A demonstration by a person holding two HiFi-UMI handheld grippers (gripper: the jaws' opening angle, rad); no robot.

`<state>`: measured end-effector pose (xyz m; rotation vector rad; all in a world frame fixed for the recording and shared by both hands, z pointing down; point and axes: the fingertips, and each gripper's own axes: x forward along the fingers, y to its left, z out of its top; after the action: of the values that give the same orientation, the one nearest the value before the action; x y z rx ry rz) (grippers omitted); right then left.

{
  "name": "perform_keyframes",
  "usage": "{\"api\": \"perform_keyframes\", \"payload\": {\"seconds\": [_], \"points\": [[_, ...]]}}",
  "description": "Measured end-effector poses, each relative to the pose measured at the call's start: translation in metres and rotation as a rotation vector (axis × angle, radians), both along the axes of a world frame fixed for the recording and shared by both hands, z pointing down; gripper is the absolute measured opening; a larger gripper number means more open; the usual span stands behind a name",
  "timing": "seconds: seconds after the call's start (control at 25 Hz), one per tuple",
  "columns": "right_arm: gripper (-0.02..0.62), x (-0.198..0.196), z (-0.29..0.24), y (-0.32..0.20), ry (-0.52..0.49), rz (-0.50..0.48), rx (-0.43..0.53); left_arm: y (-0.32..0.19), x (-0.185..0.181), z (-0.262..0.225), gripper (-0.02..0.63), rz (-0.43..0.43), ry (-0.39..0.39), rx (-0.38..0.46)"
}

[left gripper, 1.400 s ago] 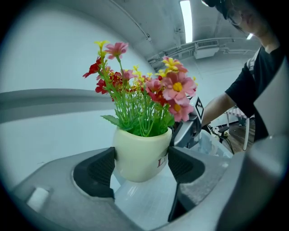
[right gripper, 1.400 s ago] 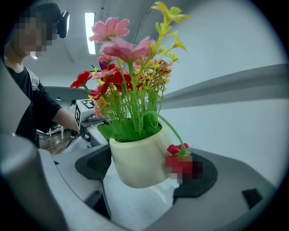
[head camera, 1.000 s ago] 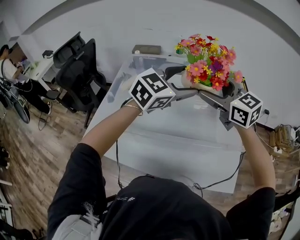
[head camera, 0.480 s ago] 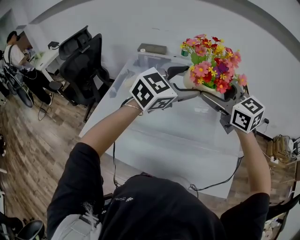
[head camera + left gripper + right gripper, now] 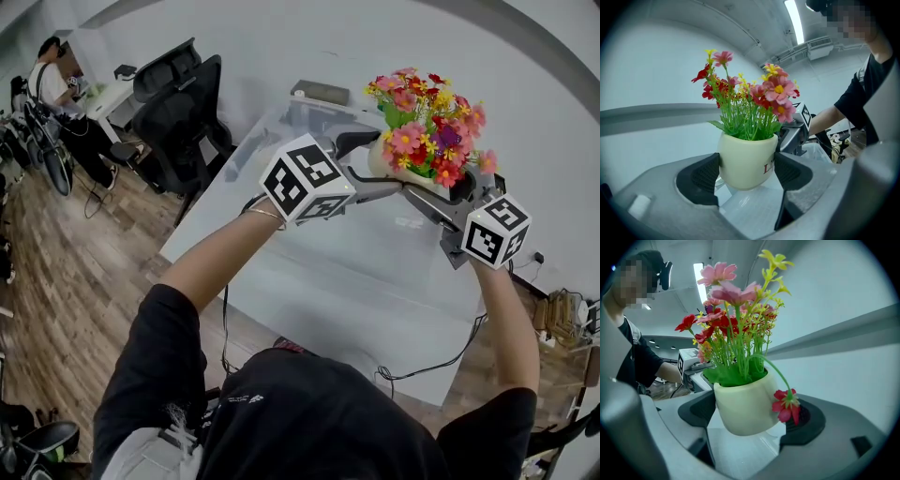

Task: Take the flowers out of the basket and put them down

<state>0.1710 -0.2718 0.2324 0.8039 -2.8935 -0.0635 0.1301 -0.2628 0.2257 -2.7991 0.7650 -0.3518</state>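
Observation:
A bunch of pink, red and yellow flowers (image 5: 427,127) stands upright in a cream pot (image 5: 401,174), held above the far part of the white table (image 5: 356,281). My left gripper (image 5: 373,169) is shut on the pot (image 5: 747,159) from the left, its dark pads (image 5: 705,176) pressing both sides. From the other side my right gripper (image 5: 441,192) is also shut on the pot (image 5: 743,408). One red flower (image 5: 786,408) droops over the rim in front of a right pad (image 5: 806,420). The left gripper (image 5: 747,174) and right gripper (image 5: 750,417) face each other. No basket is in view.
A black office chair (image 5: 183,117) stands left of the table. A flat dark box (image 5: 319,91) lies at the table's far edge. A seated person (image 5: 56,70) is at a desk far left. Cables (image 5: 441,361) hang off the table's near right side.
Both grippers have kept their grip on the pot and held it almost still. The head view has shifted a little, so the room at the left looks different.

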Motion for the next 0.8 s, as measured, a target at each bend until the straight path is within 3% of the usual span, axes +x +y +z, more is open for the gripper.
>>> {"api": "perform_keyframes", "payload": {"seconds": [0.36,0.8], "points": [[0.446,-0.010,0.001,-0.001,-0.025,-0.088,-0.001,0.003,-0.009,0.000,0.373,-0.086,-0.001,-0.004],[0.446,-0.018,-0.005,0.009,-0.041,-0.119,0.004,0.014,-0.017,-0.006,0.373,-0.114,0.011,0.013]]}}
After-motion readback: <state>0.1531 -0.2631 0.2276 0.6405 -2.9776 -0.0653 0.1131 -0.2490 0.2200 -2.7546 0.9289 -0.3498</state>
